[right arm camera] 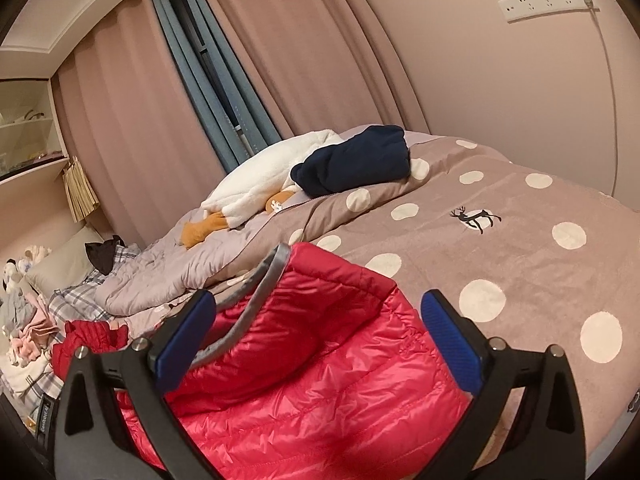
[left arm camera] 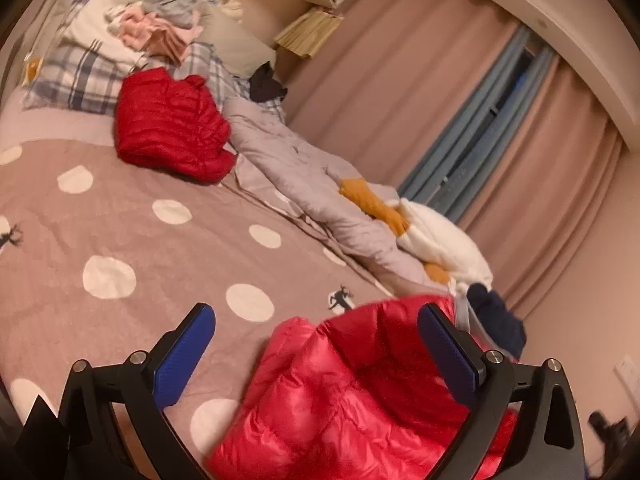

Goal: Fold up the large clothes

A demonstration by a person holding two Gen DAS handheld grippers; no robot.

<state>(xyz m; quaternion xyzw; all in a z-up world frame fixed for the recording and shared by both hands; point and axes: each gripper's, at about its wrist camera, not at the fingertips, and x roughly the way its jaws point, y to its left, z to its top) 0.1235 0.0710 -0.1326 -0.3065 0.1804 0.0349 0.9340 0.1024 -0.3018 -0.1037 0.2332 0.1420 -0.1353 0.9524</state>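
On the bed (right arm camera: 500, 256), a red jacket (right arm camera: 320, 360) lies below both released grippers.

Left gripper (left arm camera: 316, 344): jaws spread wide, nothing clamped; its blue pads (left arm camera: 184, 354) stand clear of the fabric, one over the dotted cover, the other above the jacket's edge. Right gripper (right arm camera: 320, 340): jaws equally wide, pads apart from the jacket, which lies between and beneath them with its grey-trimmed edge (right arm camera: 260, 280) turned up. Second red jacket (left arm camera: 170, 124): bunched near the plaid pillows (left arm camera: 80, 76), well apart from the first. Navy garment (right arm camera: 356, 160): resting on the white plush toy (right arm camera: 264, 176) by the curtain (right arm camera: 280, 48).
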